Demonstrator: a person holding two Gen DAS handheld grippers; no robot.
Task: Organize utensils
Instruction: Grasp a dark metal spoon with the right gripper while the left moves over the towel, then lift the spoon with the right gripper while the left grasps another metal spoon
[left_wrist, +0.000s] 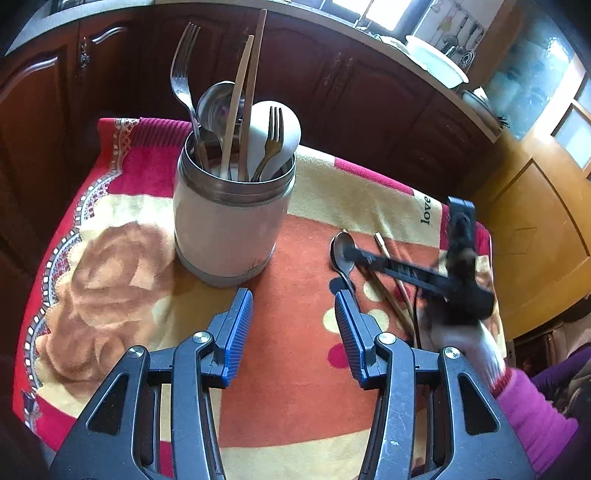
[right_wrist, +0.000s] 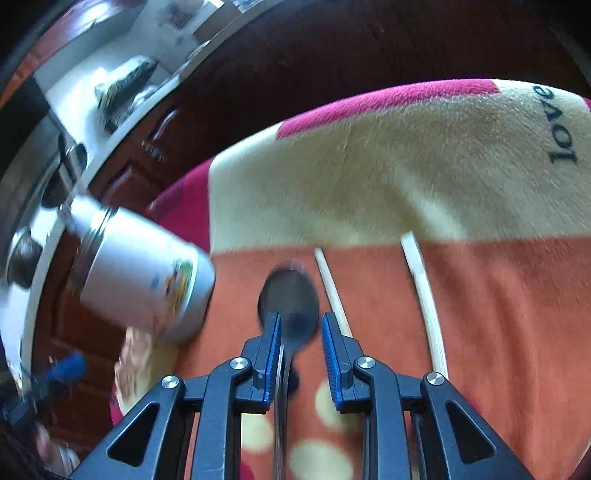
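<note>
A pale canister (left_wrist: 225, 229) stands on the blanket and holds forks, spoons and chopsticks upright. My left gripper (left_wrist: 293, 295) hovers open just in front of it, with nothing between its pads. To the right, a metal spoon (left_wrist: 340, 240) and loose chopsticks (left_wrist: 380, 242) lie on the blanket. My right gripper (left_wrist: 349, 254) reaches down over them. In the right wrist view, the spoon (right_wrist: 290, 291) lies between the jaws of the right gripper (right_wrist: 300, 316). Its handle runs along the left pad, and a gap shows at the right pad. Two chopsticks (right_wrist: 330, 280) lie just to the right.
A red, cream and orange blanket (left_wrist: 122, 177) covers the table. Dark wooden cabinets run behind it, with a white basin (left_wrist: 436, 62) on the counter. A person's pink sleeve (left_wrist: 532, 413) is at the lower right. The canister (right_wrist: 144, 273) appears blurred at left in the right wrist view.
</note>
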